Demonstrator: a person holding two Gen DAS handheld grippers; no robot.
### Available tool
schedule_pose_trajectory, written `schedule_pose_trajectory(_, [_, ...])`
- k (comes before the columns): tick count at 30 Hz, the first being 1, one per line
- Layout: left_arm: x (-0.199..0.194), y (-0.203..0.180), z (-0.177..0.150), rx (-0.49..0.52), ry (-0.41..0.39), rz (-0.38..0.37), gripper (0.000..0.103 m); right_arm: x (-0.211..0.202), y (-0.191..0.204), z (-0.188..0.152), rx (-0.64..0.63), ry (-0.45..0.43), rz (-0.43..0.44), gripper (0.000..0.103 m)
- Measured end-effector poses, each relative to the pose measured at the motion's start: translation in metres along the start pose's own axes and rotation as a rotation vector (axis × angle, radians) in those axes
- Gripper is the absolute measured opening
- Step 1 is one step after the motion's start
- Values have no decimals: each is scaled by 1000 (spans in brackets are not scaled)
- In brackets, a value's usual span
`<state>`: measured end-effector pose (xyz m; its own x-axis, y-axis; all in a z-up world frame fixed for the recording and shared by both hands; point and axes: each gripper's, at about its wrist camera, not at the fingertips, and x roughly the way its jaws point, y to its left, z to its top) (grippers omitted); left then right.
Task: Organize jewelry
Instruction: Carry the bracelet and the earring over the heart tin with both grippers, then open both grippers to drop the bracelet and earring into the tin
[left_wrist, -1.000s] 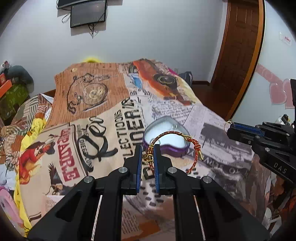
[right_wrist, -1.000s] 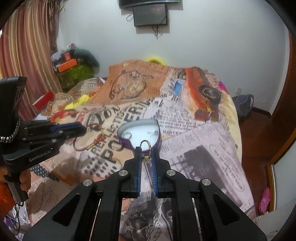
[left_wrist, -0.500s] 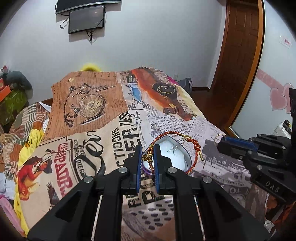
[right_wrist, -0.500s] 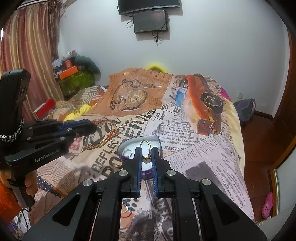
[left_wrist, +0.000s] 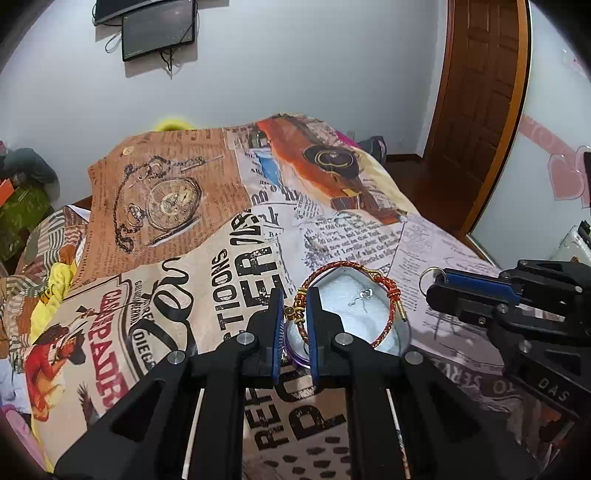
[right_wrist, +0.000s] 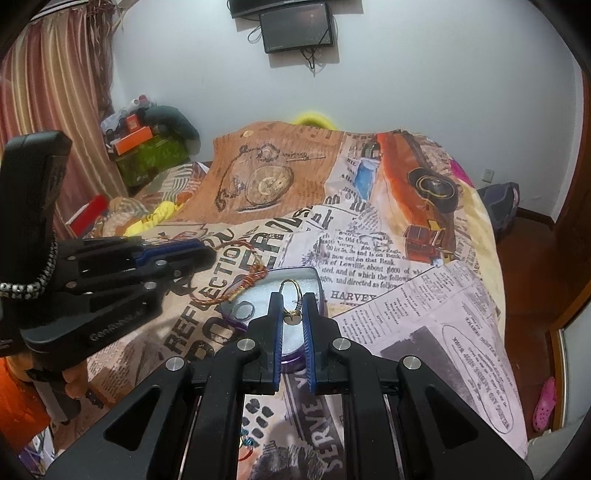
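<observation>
My left gripper (left_wrist: 294, 295) is shut on a red and gold braided bracelet (left_wrist: 347, 264), holding it over a purple heart-shaped tin (left_wrist: 400, 334) with white lining that lies on the bed. My right gripper (right_wrist: 293, 298) is shut on a gold hoop ring with a small charm (right_wrist: 290, 286), right above the same tin (right_wrist: 318, 277). A silver ring (right_wrist: 243, 309) lies inside the tin. The left gripper (right_wrist: 207, 253) with the bracelet (right_wrist: 255, 271) shows at left in the right wrist view. The right gripper (left_wrist: 432, 280) shows at right in the left wrist view.
The bed is covered with a newspaper-print blanket (left_wrist: 236, 266). A wooden door (left_wrist: 480, 92) is at the far right. Clutter and boxes (right_wrist: 147, 147) stand by the curtain at the far left. A small piece of jewelry (right_wrist: 245, 441) lies on the blanket near me.
Both grippers have moved forward and down toward the heart-shaped tin, which now sits right under their tips. Both still hold their pieces.
</observation>
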<state>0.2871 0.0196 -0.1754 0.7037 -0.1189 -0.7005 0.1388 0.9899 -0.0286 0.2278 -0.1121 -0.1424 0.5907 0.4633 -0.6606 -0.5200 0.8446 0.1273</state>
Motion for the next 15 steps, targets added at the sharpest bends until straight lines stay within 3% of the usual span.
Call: schedule_pose_trajectory(15, [38,-1,-2,31,55,-3,10,40,2,-1,-36,90,35,9])
